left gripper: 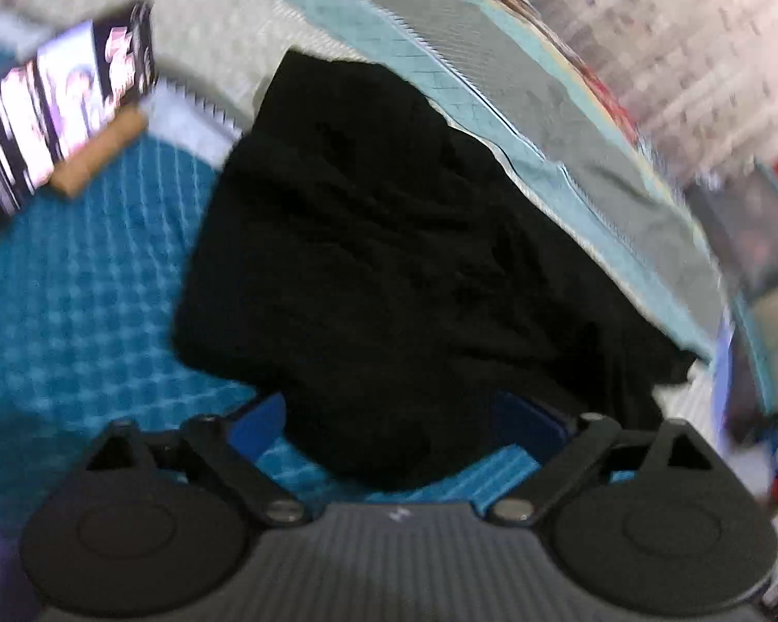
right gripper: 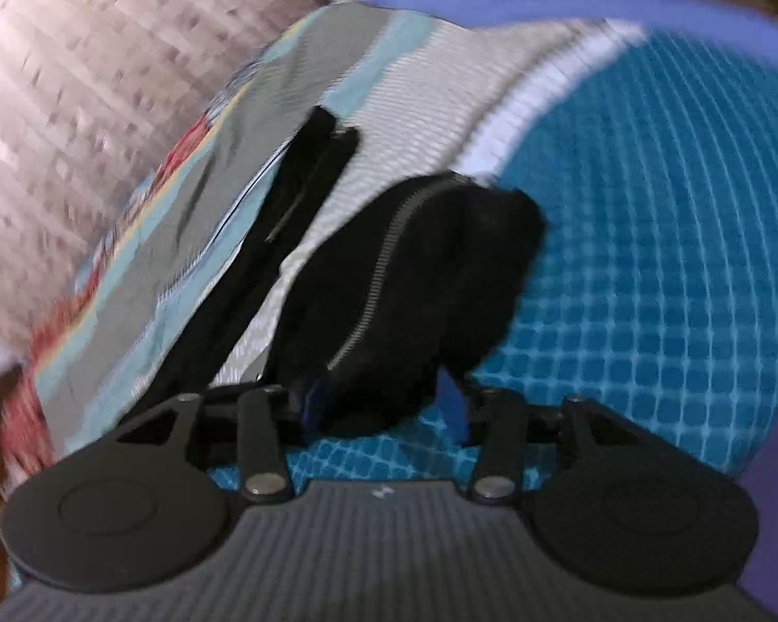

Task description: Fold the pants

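Note:
The black pants (left gripper: 378, 259) lie bunched on a blue checked bedspread (left gripper: 78, 285). My left gripper (left gripper: 394, 430) has its blue fingers (left gripper: 259, 427) set wide apart on either side of the near edge of the cloth, not pinching it. In the right wrist view, a fold of the pants with a zipper (right gripper: 404, 280) hangs up from my right gripper (right gripper: 384, 404), whose blue fingers (right gripper: 314, 401) are shut on the cloth. A black strip of the pants (right gripper: 290, 217) trails off to the left. Both views are blurred.
A phone with a lit screen (left gripper: 62, 114) lies on the bed at the far left, on a brown piece (left gripper: 101, 155). A grey and light-blue quilt (left gripper: 570, 119) lies behind the pants. A pale patterned wall (right gripper: 78, 103) is beyond the bed.

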A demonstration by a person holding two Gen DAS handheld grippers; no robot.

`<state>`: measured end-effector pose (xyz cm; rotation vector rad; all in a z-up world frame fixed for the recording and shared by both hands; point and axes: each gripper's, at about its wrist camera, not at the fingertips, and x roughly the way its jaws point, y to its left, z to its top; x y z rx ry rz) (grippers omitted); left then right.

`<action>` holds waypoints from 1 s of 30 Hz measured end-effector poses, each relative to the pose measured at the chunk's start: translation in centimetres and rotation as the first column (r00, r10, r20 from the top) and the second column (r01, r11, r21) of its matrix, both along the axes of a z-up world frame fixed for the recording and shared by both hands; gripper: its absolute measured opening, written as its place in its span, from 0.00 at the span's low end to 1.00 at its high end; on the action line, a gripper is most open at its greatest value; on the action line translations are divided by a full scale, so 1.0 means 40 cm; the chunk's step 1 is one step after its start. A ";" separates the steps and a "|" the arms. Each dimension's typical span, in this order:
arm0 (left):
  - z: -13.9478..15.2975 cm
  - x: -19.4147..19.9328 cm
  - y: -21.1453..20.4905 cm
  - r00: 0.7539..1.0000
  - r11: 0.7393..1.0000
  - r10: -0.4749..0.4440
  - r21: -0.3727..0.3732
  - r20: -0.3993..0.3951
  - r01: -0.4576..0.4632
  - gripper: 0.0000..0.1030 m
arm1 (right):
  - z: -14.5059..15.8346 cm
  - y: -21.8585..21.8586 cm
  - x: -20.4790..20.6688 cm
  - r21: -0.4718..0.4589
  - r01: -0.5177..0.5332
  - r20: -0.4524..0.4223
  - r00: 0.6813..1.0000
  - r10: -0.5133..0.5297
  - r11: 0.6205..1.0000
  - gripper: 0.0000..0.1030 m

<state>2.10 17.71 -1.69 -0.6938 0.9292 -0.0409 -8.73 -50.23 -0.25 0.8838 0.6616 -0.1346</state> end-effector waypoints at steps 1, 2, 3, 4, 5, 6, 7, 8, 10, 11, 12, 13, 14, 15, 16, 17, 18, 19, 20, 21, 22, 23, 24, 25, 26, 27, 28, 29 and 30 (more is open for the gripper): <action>-0.020 0.016 0.002 0.999 0.999 0.033 -0.018 -0.020 -0.034 0.88 | -0.012 -0.007 0.011 0.019 0.021 0.004 1.000 -0.021 1.000 0.51; -0.042 0.034 0.001 0.998 0.998 0.055 -0.029 -0.039 -0.056 0.74 | -0.021 -0.017 0.028 0.044 0.043 0.016 0.999 -0.044 0.998 0.50; -0.060 0.051 -0.002 0.996 0.997 0.067 -0.026 -0.058 -0.068 0.41 | -0.028 -0.027 0.044 0.067 0.066 0.033 0.997 -0.068 0.996 0.49; -0.074 0.067 -0.008 0.993 0.997 0.076 -0.001 -0.091 -0.076 0.23 | -0.032 -0.034 0.060 0.079 0.084 0.033 0.996 -0.086 0.993 0.42; -0.081 0.077 -0.011 0.989 0.997 0.083 0.016 -0.123 -0.082 0.13 | -0.031 -0.038 0.087 0.088 0.098 0.011 0.995 -0.099 0.991 0.07; -0.072 0.075 -0.009 0.989 0.996 0.088 0.010 -0.120 -0.088 0.12 | -0.021 -0.039 0.104 0.097 0.108 -0.003 0.994 -0.108 0.989 0.08; -0.049 0.067 -0.008 0.992 0.997 0.082 0.016 -0.099 -0.081 0.12 | 0.009 -0.039 0.108 0.075 0.121 0.022 0.992 -0.122 0.990 0.08; -0.016 0.055 -0.006 0.996 0.997 0.068 0.038 -0.065 -0.066 0.11 | 0.053 -0.042 0.106 0.034 0.120 0.066 0.990 -0.122 0.992 0.08; 0.049 0.017 0.014 0.998 0.997 0.057 0.055 -0.022 -0.056 0.11 | 0.139 -0.050 0.087 -0.034 0.134 0.142 0.982 -0.128 0.990 0.08; 0.081 -0.001 0.029 0.998 0.997 0.055 0.051 -0.017 -0.054 0.11 | 0.176 -0.055 0.076 -0.057 0.150 0.169 0.976 -0.139 0.987 0.08; 0.110 -0.024 0.046 0.999 0.997 0.049 0.060 -0.017 -0.048 0.11 | 0.215 -0.065 0.061 -0.085 0.172 0.191 0.970 -0.153 0.981 0.08; 0.135 -0.042 0.059 0.999 0.996 0.042 0.078 -0.018 -0.040 0.11 | 0.246 -0.077 0.049 -0.114 0.190 0.205 0.965 -0.164 0.975 0.08; 0.154 -0.058 0.070 0.999 0.995 0.029 0.099 -0.021 -0.026 0.11 | 0.272 -0.087 0.032 -0.144 0.206 0.216 0.961 -0.172 0.968 0.08; 0.165 -0.070 0.078 0.999 0.992 0.020 0.125 -0.026 -0.017 0.11 | 0.289 -0.097 0.016 -0.166 0.209 0.225 0.960 -0.169 0.964 0.08; 0.167 -0.080 0.080 0.999 0.989 0.014 0.145 -0.031 -0.009 0.11 | 0.295 -0.103 0.005 -0.184 0.204 0.225 0.961 -0.161 0.962 0.08; 0.162 -0.085 0.074 0.999 0.985 0.005 0.172 -0.042 0.003 0.12 | 0.287 -0.106 0.000 -0.198 0.192 0.210 0.966 -0.150 0.961 0.08; 0.151 -0.089 0.068 0.998 0.982 -0.002 0.191 -0.059 0.013 0.13 | 0.269 -0.108 0.000 -0.207 0.174 0.181 0.974 -0.137 0.963 0.08; 0.128 -0.093 0.054 0.996 0.978 -0.009 0.205 -0.086 0.027 0.15 | 0.236 -0.106 0.003 -0.214 0.166 0.143 0.980 -0.137 0.963 0.08; 0.094 -0.094 0.037 0.992 0.973 -0.017 0.228 -0.123 0.045 0.21 | 0.203 -0.102 0.002 -0.230 0.165 0.096 0.985 -0.147 0.959 0.09; 0.067 -0.104 0.026 0.988 0.966 -0.018 0.253 -0.153 0.057 0.24 | 0.166 -0.098 -0.002 -0.248 0.165 0.054 0.986 -0.156 0.955 0.12; 0.043 -0.112 0.017 0.983 0.960 -0.015 0.273 -0.184 0.066 0.24 | 0.130 -0.095 -0.003 -0.264 0.167 0.000 0.985 -0.173 0.950 0.12; 0.023 -0.125 0.011 0.979 0.957 -0.019 0.279 -0.202 0.076 0.25 | 0.097 -0.098 -0.010 -0.266 0.180 -0.059 0.978 -0.202 0.947 0.14; 0.016 -0.139 0.016 0.980 0.957 -0.022 0.279 -0.200 0.079 0.30 | 0.076 -0.107 -0.027 -0.242 0.195 -0.096 0.970 -0.224 0.950 0.20; 0.024 -0.153 0.021 0.982 0.957 -0.024 0.278 -0.186 0.076 0.33 | 0.060 -0.118 -0.047 -0.204 0.223 -0.115 0.961 -0.250 0.953 0.25; 0.043 -0.168 0.036 0.987 0.959 -0.025 0.274 -0.157 0.068 0.38 | 0.050 -0.133 -0.077 -0.169 0.264 -0.117 0.951 -0.285 0.950 0.34; 0.068 -0.183 0.054 0.993 0.961 -0.024 0.270 -0.118 0.055 0.42 | 0.050 -0.151 -0.107 -0.147 0.310 -0.112 0.938 -0.327 0.939 0.36; 0.099 -0.194 0.069 0.997 0.961 -0.017 0.275 -0.073 0.036 0.43 | 0.057 -0.169 -0.130 -0.139 0.348 -0.108 0.925 -0.364 0.927 0.36; 0.134 -0.203 0.092 1.000 0.956 -0.003 0.294 -0.020 0.009 0.46 | 0.071 -0.182 -0.148 -0.140 0.385 -0.102 0.911 -0.400 0.912 0.36; 0.167 -0.202 0.112 1.000 0.945 0.012 0.325 0.028 -0.021 0.47 | 0.094 -0.188 -0.160 -0.170 0.424 -0.090 0.892 -0.442 0.890 0.36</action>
